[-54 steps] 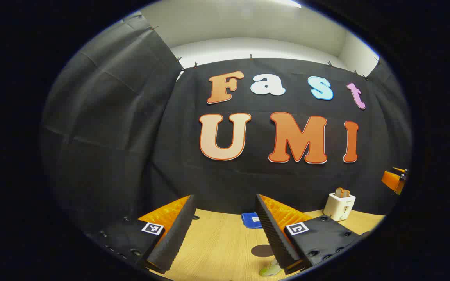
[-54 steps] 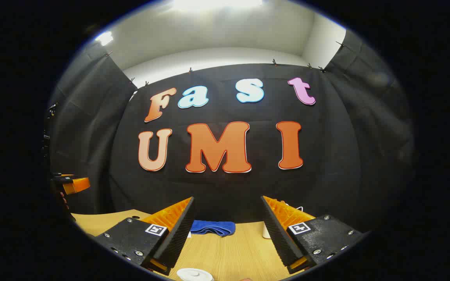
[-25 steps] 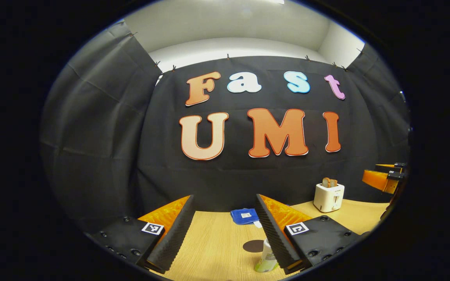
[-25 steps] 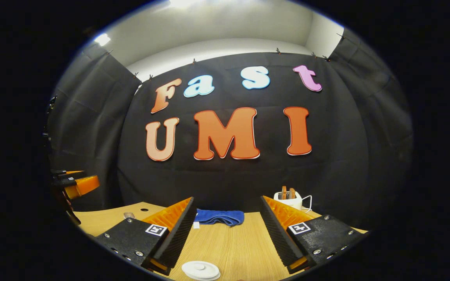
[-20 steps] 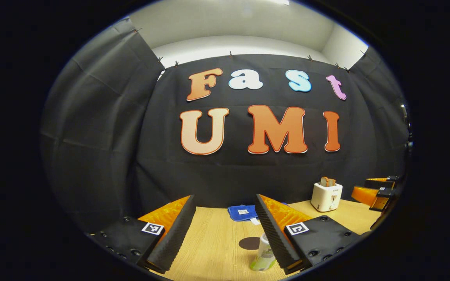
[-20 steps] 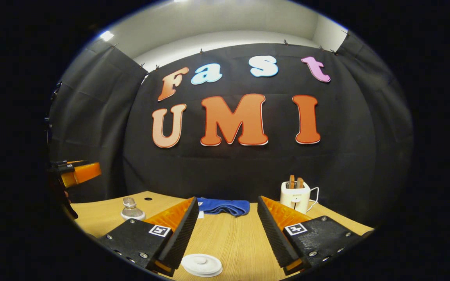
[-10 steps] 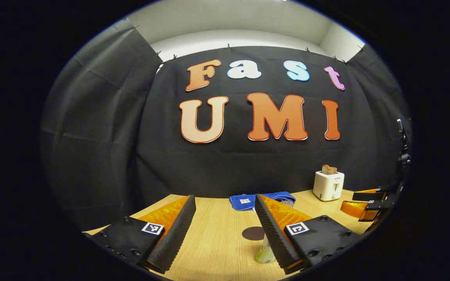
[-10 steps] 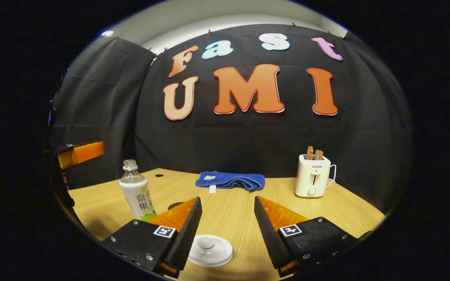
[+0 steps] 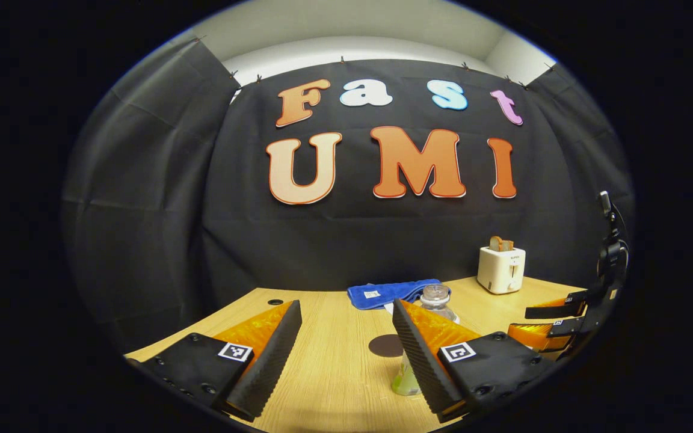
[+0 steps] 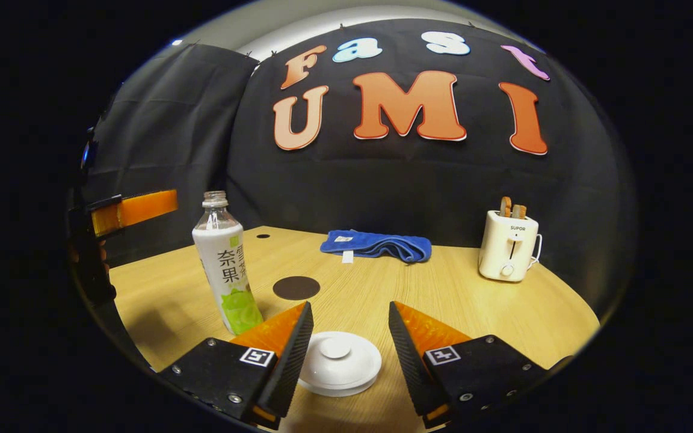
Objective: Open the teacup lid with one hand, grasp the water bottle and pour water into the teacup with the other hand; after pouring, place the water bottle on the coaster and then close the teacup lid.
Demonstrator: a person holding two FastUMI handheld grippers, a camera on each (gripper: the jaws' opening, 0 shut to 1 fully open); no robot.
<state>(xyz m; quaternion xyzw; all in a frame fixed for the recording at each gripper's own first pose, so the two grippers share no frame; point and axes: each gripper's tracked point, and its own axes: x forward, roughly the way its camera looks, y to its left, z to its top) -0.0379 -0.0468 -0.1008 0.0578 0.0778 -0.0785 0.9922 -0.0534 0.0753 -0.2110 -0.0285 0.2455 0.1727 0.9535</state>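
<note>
In the right gripper view a white teacup lid (image 10: 339,362) with a round knob lies low between my open right gripper's (image 10: 349,307) fingers; neither pad touches it, and the cup under it is hidden. A clear water bottle (image 10: 226,270) with a white and green label stands upright to the left, cap off. A dark round coaster (image 10: 296,287) lies just behind it. In the left gripper view the bottle (image 9: 435,296) is partly hidden behind the right finger of my open left gripper (image 9: 345,304), with the coaster (image 9: 384,346) beside it.
A folded blue towel (image 10: 376,245) lies at the back of the wooden table (image 10: 455,288). A white toaster (image 10: 509,243) with bread slices stands back right. The other gripper shows at each view's edge: the left gripper (image 10: 133,210) and the right gripper (image 9: 554,328).
Both grippers have dropped and tipped down toward the table. The lid now sits between the right fingers, and the bottle has come fully into the right gripper view.
</note>
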